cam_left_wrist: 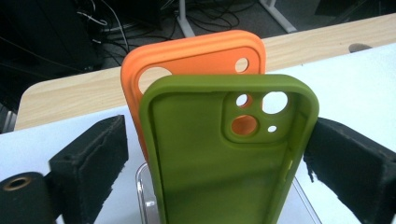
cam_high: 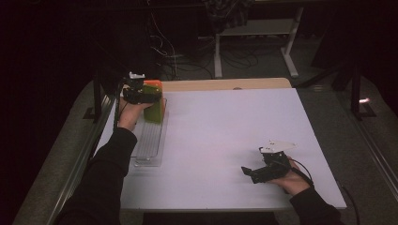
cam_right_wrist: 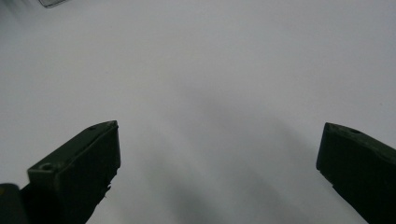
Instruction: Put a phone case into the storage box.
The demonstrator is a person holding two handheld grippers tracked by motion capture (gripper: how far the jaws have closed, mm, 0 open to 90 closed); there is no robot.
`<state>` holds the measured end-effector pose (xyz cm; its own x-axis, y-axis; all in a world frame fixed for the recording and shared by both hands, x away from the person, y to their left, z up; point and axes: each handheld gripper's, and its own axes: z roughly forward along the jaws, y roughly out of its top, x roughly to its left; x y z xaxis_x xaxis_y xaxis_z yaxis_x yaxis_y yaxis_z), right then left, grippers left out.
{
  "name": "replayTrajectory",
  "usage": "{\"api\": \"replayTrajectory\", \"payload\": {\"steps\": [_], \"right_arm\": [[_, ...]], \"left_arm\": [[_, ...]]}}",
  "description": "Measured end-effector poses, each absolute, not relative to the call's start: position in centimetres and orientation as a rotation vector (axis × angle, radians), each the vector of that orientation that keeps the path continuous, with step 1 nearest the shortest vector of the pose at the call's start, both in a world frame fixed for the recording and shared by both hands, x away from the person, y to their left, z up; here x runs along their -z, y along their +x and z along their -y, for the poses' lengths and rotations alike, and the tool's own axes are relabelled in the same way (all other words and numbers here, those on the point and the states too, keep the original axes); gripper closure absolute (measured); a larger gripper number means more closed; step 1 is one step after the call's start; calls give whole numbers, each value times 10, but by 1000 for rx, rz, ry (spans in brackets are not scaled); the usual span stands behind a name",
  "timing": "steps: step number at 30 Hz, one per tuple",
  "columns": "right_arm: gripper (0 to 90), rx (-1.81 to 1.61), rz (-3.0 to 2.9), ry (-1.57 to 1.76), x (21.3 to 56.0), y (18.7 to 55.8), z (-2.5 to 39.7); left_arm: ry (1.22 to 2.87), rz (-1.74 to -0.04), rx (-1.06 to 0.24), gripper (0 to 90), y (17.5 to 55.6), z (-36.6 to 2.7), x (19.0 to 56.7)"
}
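1. Table: big white top, mostly bare; the right gripper hangs low over it near the front, jaws wide, holding nothing.
2. Clear rack along the left edge holds an orange phone case and a green phone case standing upright.
3. Left gripper straddles the green one, right jaw touching, left jaw still off it. Looks like the grab step; next it needs to squeeze and lift straight up.

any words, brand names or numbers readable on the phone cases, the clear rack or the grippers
None can be read.
green phone case: plain inside, no print.
orange phone case: plain, no logo.
clear rack: no label shows.
left gripper and right gripper: black, no marking legible.
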<state>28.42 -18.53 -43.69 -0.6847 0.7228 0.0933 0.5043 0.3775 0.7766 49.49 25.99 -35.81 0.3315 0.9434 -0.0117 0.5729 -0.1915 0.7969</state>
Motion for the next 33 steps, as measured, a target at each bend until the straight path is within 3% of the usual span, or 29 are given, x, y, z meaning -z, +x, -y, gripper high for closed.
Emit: {"api": "replayTrajectory", "payload": {"steps": [10,33], "right_arm": [[0,-1201,-2377,1082,437,284,185],[0,-1197,-2378,1095,433,285,188]], "left_arm": [[1871,-1293,-618,26,490,-263,352],[2024,-948,-395,0,429,-263,337]]}}
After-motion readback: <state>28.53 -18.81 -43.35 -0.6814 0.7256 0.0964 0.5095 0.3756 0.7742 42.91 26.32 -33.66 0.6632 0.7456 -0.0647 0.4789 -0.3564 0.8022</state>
